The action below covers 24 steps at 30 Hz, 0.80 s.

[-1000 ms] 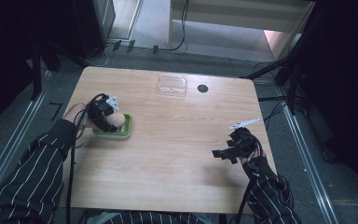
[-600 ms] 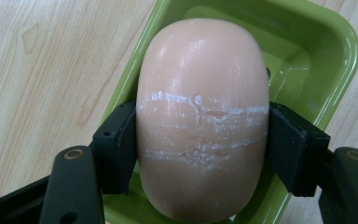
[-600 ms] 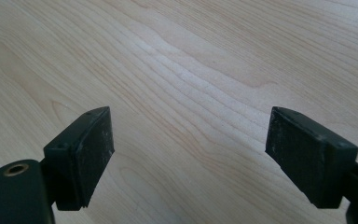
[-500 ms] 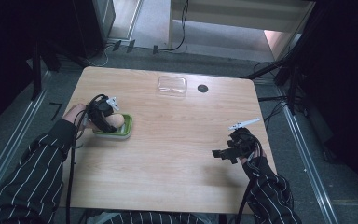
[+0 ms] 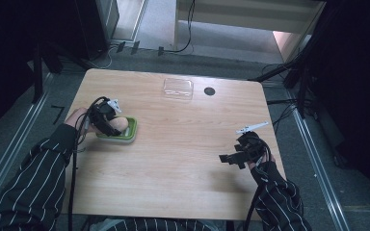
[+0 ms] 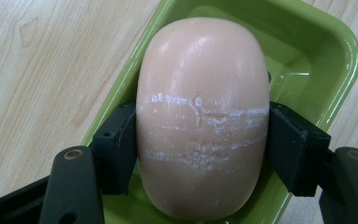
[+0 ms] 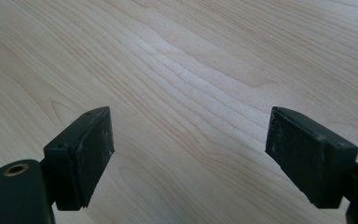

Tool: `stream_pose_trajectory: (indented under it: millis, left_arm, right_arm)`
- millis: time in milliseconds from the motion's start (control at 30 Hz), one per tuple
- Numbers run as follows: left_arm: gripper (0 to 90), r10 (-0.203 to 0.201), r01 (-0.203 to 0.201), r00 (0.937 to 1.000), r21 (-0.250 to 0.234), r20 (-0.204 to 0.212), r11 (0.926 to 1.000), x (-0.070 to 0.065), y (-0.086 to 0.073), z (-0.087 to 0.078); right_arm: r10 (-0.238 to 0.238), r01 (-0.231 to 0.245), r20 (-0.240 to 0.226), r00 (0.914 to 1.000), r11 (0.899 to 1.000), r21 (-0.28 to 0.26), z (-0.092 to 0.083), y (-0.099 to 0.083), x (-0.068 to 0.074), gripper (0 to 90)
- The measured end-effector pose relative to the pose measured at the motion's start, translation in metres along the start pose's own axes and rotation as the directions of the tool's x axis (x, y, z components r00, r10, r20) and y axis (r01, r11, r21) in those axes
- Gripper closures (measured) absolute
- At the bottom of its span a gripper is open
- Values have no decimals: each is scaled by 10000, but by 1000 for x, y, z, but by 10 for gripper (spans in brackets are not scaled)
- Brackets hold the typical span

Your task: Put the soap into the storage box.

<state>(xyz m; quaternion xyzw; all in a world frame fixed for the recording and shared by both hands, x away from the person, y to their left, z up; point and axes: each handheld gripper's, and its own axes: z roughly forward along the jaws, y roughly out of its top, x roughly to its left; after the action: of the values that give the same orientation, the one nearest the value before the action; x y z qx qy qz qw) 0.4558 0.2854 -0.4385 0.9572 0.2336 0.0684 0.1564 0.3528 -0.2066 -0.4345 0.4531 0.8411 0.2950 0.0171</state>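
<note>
**Soap held over the green dish**

Nothing has moved since the earlier pictures: both hands and everything on the table sit in the same places.

The wooden table (image 5: 173, 163) is big, with lots of bare wood in the middle and along the near edge. The left gripper (image 5: 107, 120) is close to the left edge. The right gripper (image 5: 233, 158) is near the right edge, well apart from the other things, with open wood all around it.

A clear plastic box (image 5: 178, 88) lies near the far edge, and a small black round thing (image 5: 209, 90) sits just beside it.

The green dish (image 6: 303, 51) sits on the left side of the table. The pink soap (image 6: 203, 116) is in it, standing a bit above the dish floor.

The left gripper's jaws press on both sides of the soap, one on each side of its middle. The right gripper's jaws stand wide apart with nothing between them, just wood below.
</note>
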Motion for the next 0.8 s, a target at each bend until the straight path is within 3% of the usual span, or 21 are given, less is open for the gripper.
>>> stream_pose_trajectory:
  millis: [300, 800]
  left_arm:
    - [325, -244, 246, 9995, -104, 202, 9996, 2, -3, 0]
    - [295, -431, 434, 9990, -239, 110, 9988, 2, -3, -4]
  right_arm:
    - [-9, 9, -4, 10000, 10000, -12, 0, 0, 0, 160]
    - [-12, 12, -11, 10000, 10000, -21, 0, 0, 0, 160]
